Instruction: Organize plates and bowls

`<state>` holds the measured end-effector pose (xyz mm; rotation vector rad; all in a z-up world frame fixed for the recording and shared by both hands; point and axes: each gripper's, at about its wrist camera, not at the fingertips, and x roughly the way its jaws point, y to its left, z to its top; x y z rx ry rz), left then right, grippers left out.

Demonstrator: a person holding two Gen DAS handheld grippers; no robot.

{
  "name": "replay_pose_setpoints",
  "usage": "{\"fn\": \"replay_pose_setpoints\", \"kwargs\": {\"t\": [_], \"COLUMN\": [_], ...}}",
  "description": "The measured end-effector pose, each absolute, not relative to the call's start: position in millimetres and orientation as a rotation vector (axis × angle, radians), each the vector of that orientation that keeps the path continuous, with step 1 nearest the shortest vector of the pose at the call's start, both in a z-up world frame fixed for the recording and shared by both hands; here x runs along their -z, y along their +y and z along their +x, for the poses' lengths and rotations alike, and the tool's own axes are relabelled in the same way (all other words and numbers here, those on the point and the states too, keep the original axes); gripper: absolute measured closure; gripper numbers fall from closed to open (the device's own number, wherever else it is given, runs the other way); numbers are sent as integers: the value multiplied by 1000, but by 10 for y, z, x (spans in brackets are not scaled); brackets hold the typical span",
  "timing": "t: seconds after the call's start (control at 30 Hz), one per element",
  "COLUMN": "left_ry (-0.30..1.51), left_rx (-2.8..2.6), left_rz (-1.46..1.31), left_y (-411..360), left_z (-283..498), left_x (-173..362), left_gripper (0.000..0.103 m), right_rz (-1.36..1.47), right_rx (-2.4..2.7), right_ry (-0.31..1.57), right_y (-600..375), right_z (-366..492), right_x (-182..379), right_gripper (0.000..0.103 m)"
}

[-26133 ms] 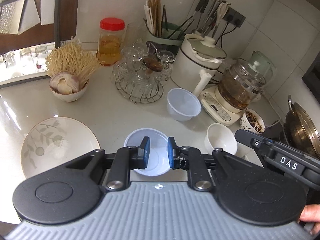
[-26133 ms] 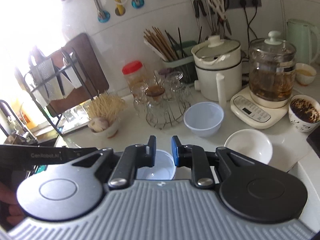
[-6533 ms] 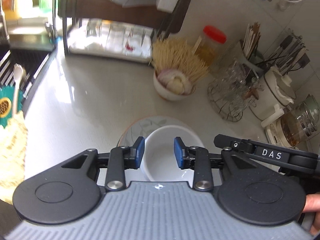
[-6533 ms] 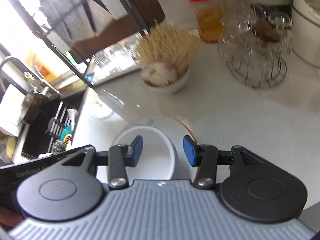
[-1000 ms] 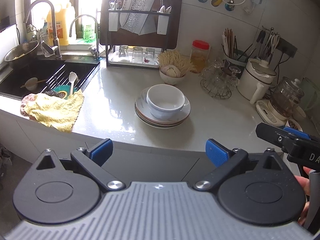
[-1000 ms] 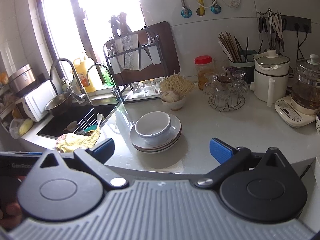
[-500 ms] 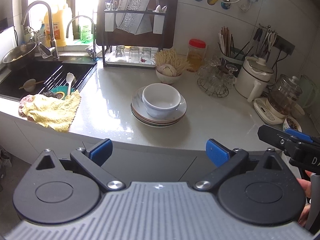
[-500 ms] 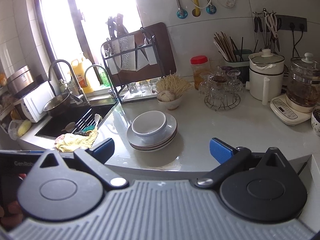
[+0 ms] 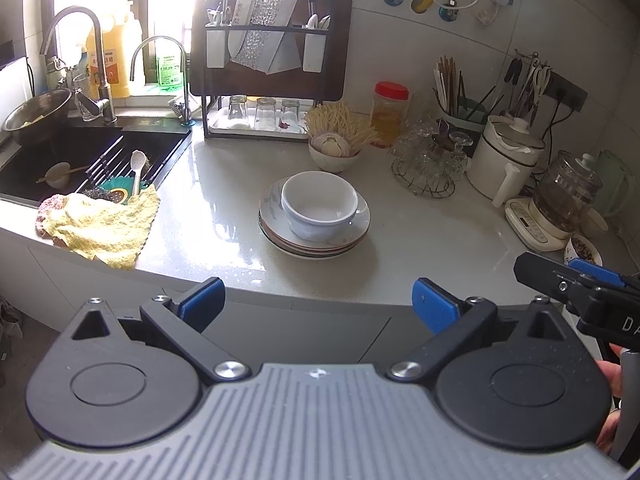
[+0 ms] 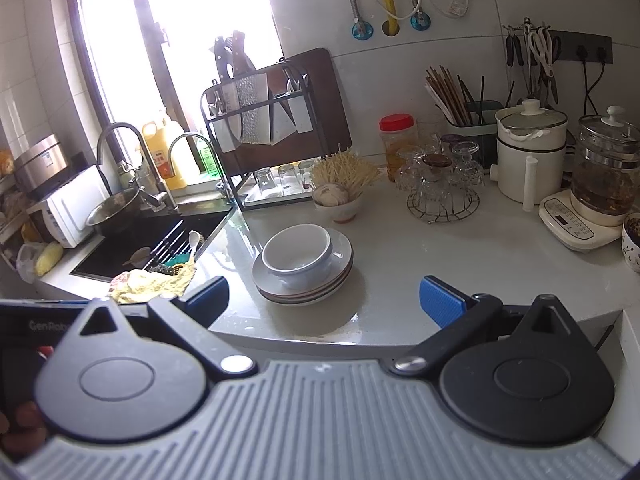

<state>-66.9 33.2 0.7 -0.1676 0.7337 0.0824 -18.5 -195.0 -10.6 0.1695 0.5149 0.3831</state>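
Looking through the left wrist view: the left gripper point(image 9: 318, 304) is hovering off the counter point(image 9: 224, 200) edge with its blue pads spread wide, holding nothing. A stack of plates point(image 9: 314, 236) is sitting mid-counter, straight ahead and slightly above the pad line, well apart from the pads. A white bowl point(image 9: 320, 206) is sitting on top of the stack; whether another bowl is nested inside it is hard to tell from this angle. The right gripper's tip point(image 9: 576, 284) is showing at the right edge.

Switching to the right wrist view: the right gripper point(image 10: 324, 296) is likewise standing wide open and empty. The stack of plates point(image 10: 306, 276) with the bowl point(image 10: 298, 254) is lying ahead and a little left of its centre line. A yellow cloth point(image 10: 152, 282) is lying by the sink point(image 10: 120, 248), clear of the stack.

Judging: stacking seems finished; both tools are about equally far away, the left one being more squarely aligned for any further reach.
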Motion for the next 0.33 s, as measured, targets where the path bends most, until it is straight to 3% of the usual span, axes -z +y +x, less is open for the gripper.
{"fn": "replay_pose_setpoints", "kwargs": {"t": [0.33], "left_ry": [726], "left_rx": [-76], "left_rz": [-170], "left_y": [322], "left_z": [-651], "left_x": [-24], "left_gripper": [2], "right_rz": [173], "right_rx": [-376], "right_ry": [516], "right_y": [-1947], "right_z": [-182], "right_x": [87], "right_gripper": [0]}}
